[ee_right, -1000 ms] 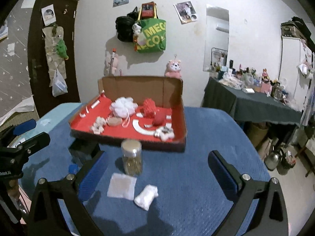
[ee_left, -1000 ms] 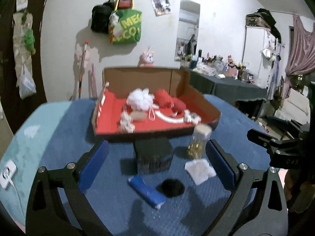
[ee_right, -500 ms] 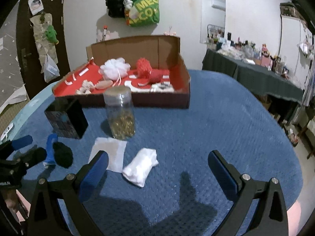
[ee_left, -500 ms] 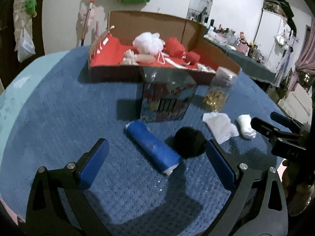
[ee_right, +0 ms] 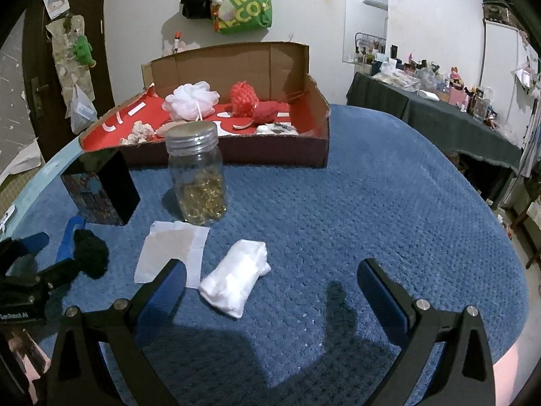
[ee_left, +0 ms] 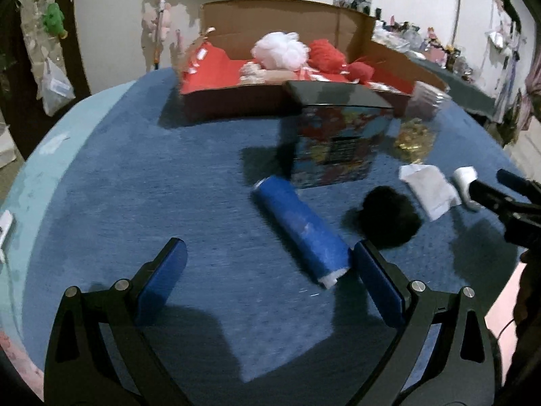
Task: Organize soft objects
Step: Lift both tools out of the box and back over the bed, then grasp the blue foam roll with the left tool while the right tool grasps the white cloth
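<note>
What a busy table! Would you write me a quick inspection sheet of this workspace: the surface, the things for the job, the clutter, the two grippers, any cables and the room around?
Surface: blue textured cover over a rounded table.
Job's things: blue roll, black fluffy ball, white soft bundle and flat white sheet lie loose on the cover; cardboard box, red inside, holds a white puff and red puffs.
Clutter: lidded clear jar with golden contents; printed dark box.
Grippers: left gripper open, low by the roll's near end; right gripper open, near the bundle.
Cables: nothing seen.
Surroundings: green bag on wall; crowded side table.
</note>
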The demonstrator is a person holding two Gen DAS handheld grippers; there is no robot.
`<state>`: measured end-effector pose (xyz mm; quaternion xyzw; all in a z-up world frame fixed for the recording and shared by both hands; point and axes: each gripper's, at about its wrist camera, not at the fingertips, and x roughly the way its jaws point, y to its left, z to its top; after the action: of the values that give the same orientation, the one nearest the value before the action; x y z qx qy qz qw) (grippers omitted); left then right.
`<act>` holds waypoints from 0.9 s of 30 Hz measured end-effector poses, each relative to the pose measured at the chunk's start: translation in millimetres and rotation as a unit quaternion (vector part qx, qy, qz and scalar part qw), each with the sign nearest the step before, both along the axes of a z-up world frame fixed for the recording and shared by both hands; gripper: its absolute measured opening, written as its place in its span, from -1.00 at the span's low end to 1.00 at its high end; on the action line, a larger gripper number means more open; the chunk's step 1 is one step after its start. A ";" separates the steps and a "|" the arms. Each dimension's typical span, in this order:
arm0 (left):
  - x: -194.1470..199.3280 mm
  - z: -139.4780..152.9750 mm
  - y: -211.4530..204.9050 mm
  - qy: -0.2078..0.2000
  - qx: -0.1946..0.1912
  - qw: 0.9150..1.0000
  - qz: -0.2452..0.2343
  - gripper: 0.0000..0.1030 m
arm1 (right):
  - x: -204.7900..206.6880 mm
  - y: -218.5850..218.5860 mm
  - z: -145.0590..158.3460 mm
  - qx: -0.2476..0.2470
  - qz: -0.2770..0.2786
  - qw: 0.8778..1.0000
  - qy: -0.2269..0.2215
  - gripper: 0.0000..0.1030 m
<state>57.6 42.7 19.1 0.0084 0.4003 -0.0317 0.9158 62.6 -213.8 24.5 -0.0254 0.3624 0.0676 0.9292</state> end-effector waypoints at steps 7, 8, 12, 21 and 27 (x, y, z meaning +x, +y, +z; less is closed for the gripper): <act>2.7 4.8 -4.5 -0.011 -0.025 0.999 -0.017 0.94 | 4.1 -1.1 -3.3 0.007 -0.005 1.000 -0.007 1.00; 4.7 4.9 -6.8 -0.013 -0.026 0.999 -0.021 0.92 | 4.4 -1.2 -3.5 0.009 -0.005 1.000 -0.009 0.98; 12.3 2.1 -15.0 -0.015 -0.039 0.998 -0.043 0.01 | 8.4 -1.0 -5.8 0.011 -0.002 1.000 -0.009 0.74; 3.5 4.5 -10.2 -0.041 -0.043 0.997 -0.042 -0.52 | 4.1 2.7 -9.0 0.049 0.035 0.998 -0.009 -0.69; -2.0 12.6 -16.5 -0.050 -0.056 0.995 -0.066 -0.61 | -5.9 13.8 2.2 0.060 0.064 0.996 -0.023 -0.69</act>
<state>55.6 26.1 31.7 -0.0152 0.3499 -0.1143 0.9297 56.7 -199.9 26.6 0.0061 0.3337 0.1481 0.9310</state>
